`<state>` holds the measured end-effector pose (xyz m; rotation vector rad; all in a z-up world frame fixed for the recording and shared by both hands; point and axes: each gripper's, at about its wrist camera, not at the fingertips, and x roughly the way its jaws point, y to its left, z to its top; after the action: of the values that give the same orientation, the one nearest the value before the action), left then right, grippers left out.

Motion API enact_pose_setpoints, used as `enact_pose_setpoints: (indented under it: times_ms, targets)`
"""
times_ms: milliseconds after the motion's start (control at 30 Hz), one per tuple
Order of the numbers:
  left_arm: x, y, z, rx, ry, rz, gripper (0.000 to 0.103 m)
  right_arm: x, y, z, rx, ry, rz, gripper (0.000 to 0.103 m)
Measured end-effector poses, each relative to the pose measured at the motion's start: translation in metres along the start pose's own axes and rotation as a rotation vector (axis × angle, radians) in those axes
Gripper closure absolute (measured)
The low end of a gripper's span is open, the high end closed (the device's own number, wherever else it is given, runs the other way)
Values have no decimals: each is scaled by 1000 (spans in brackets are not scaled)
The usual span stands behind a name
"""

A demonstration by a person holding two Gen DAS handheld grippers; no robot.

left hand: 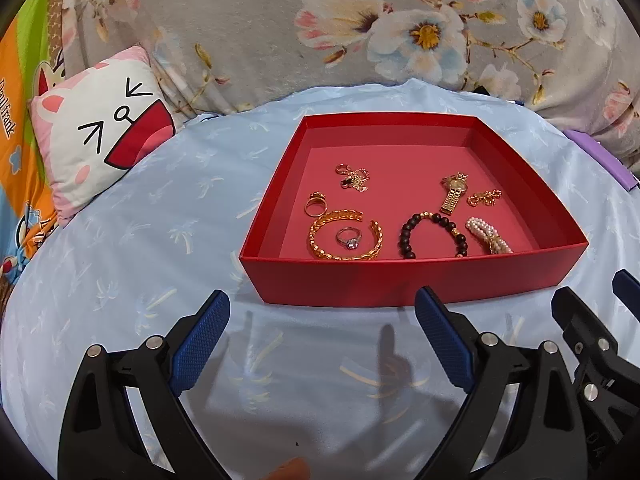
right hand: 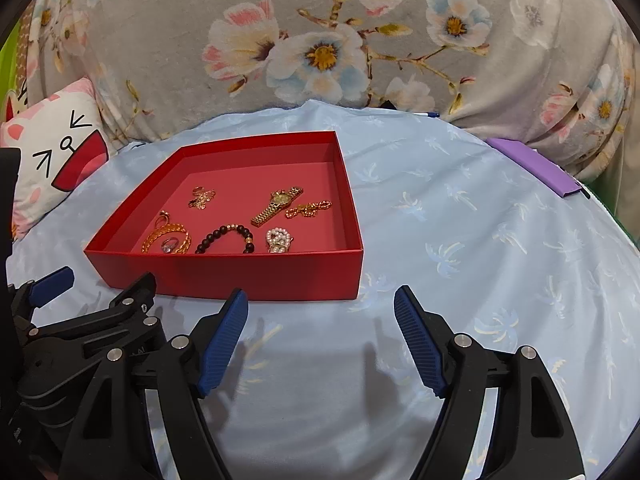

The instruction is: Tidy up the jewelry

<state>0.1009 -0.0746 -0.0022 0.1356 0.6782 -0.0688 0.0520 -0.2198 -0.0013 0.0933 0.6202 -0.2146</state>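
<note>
A red shallow box [left hand: 400, 280] [right hand: 256, 276] sits on the light blue cloth and holds several pieces of jewelry. Inside lie a gold watch [left hand: 454, 192] [right hand: 276, 206], a dark bead bracelet [left hand: 434, 234] [right hand: 224, 236], a pearl bracelet [left hand: 488, 238] [right hand: 278, 240], a gold bangle [left hand: 344, 238] [right hand: 166, 240] with a stone ring [left hand: 349, 238] inside it, a gold ring [left hand: 316, 204] and small gold chains [left hand: 354, 178] [right hand: 308, 209]. My left gripper [left hand: 322, 304] is open just short of the box's near wall, nothing between its fingers. My right gripper [right hand: 320, 300] is open beside the box's near right corner, also empty.
A cartoon-face cushion [left hand: 100, 136] [right hand: 48, 152] lies at the left. A grey floral blanket [left hand: 320, 20] rises behind the cloth. A purple flat case [right hand: 536, 166] rests at the far right edge. Bare blue cloth [right hand: 480, 240] spreads right of the box.
</note>
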Motion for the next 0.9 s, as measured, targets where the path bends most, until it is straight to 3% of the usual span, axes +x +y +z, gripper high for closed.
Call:
enact_pose_setpoints:
  times_ms: [900]
  targets:
    - [1,3,9,-18,-50,30,16,10,6,6,-10,-2,-11,29]
